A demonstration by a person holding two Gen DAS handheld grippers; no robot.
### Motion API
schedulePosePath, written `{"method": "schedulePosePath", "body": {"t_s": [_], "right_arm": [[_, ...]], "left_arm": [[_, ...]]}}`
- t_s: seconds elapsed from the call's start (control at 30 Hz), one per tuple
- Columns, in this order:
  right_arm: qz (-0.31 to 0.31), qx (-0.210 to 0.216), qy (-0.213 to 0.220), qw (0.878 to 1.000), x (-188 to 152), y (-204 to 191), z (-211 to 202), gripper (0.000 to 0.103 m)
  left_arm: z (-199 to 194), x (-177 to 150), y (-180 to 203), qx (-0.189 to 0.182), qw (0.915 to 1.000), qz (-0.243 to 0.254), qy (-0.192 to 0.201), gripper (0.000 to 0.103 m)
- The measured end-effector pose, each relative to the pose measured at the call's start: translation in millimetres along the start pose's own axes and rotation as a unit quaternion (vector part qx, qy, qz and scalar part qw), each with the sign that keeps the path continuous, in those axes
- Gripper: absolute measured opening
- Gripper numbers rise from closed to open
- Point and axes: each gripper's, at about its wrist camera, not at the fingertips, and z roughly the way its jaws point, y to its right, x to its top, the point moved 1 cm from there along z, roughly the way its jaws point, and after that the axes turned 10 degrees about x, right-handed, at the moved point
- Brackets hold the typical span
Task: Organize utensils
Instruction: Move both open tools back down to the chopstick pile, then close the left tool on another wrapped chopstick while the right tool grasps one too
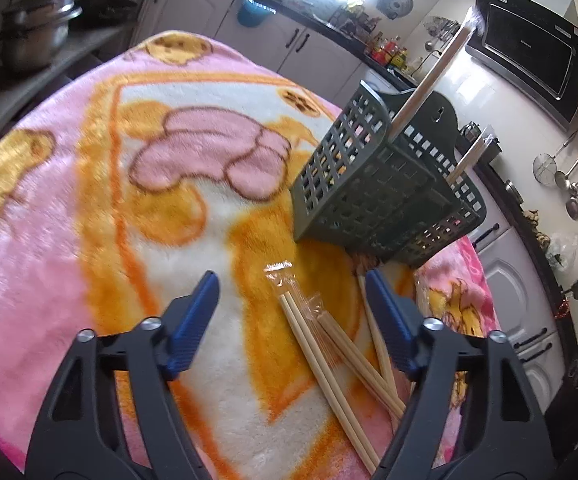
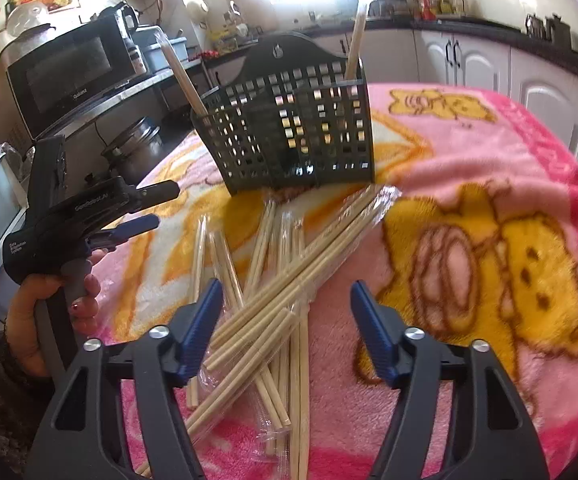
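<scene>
My left gripper (image 1: 293, 280) hangs over the pink and orange blanket (image 1: 89, 200) that covers the table, its blue fingers (image 1: 197, 312) spread with nothing pinched between them; a few wrapped chopsticks (image 1: 321, 344) lie on the blanket in the gap and under the right-hand finger, and I cannot tell whether that finger touches them. Just beyond the fingertips stands the dark plastic basket (image 1: 369, 188), tilted in this fisheye view, with two wrapped chopsticks standing in it, one in each end compartment. My right gripper (image 2: 287, 292) is also spread and holds nothing; below and between its fingers (image 2: 205, 320) lies the main pile of chopsticks (image 2: 273, 280), loose wooden sticks in clear wrappers crossing one another in a heap that runs from the foot of the basket (image 2: 289, 128) back toward the near edge of the blanket (image 2: 489, 160). From this side the basket sits toward the far edge of the table, its tall back panel facing away. At the left of the right wrist view, a hand (image 2: 49, 304) grips the handle of the left gripper (image 2: 145, 208), which points toward the pile. A microwave (image 2: 69, 72) stands on a shelf past the table's left edge, and white cabinets (image 2: 489, 64) line the wall behind.
</scene>
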Motion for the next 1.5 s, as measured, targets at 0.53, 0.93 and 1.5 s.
{"method": "schedulePosePath", "body": {"t_s": [0.53,0.93,1.5], "right_arm": [[0.051,0.029,-0.019,0.998,2,15,22,0.035],[0.058,0.033,-0.029,0.997,0,19,25,0.023],[0.064,0.023,0.012,0.998,8,24,-2,0.006]], "left_arm": [[40,5,-3,-0.022,0.9977,-0.033,-0.055,0.041],[53,10,-2,0.009,0.9984,-0.012,-0.055,0.013],[33,12,-25,-0.019,0.9980,-0.051,-0.034,0.003]]}}
